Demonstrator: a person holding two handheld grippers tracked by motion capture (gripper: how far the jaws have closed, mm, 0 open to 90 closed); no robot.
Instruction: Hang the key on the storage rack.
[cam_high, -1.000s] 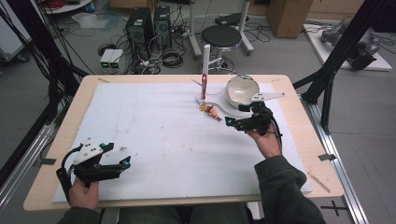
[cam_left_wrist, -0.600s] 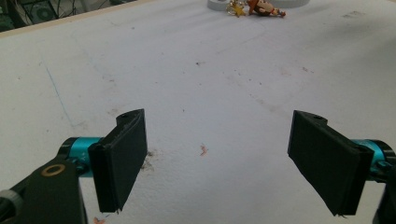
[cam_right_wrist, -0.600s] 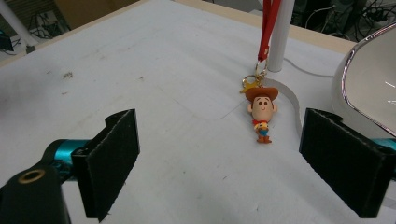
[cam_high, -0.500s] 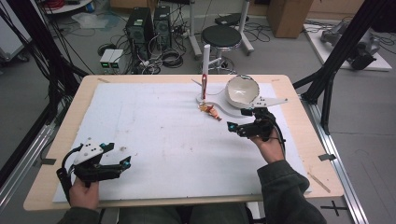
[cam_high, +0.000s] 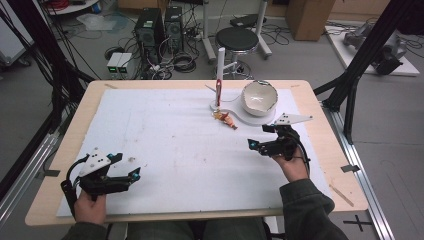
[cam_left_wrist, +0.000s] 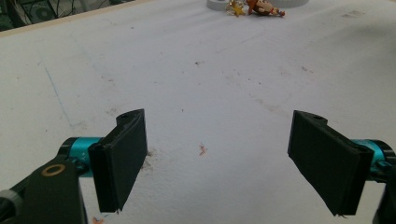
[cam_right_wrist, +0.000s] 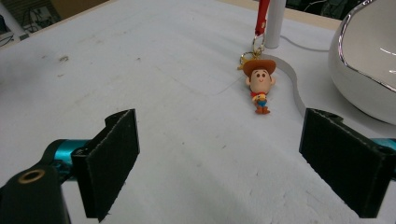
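One small cowboy keychain figure (cam_right_wrist: 259, 85) lay at twelve o'clock from the right tool (cam_right_wrist: 243, 163), jaws wide apart, empty, one glossy white bowl (cam_right_wrist: 369, 56) at two o'clock, left tool (cam_left_wrist: 224, 163) likewise spread, on white foam surface (cam_high: 165, 140).

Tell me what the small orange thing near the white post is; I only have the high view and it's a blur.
Observer: In the right gripper view it is a cowboy figure keychain, lying face up on the white mat, hat toward the post.
Operator: Is it attached to anything?
Observer: A gold ring above the hat joins a red strap that hangs beside the post.
Operator: Is the right claw holding anything?
Observer: No. The right claw is wide open, and the figure lies beyond its jaws, untouched.
Operator: And the left one?
Observer: The left claw is open too, over bare mat, with the keychain far off at the top of its view.
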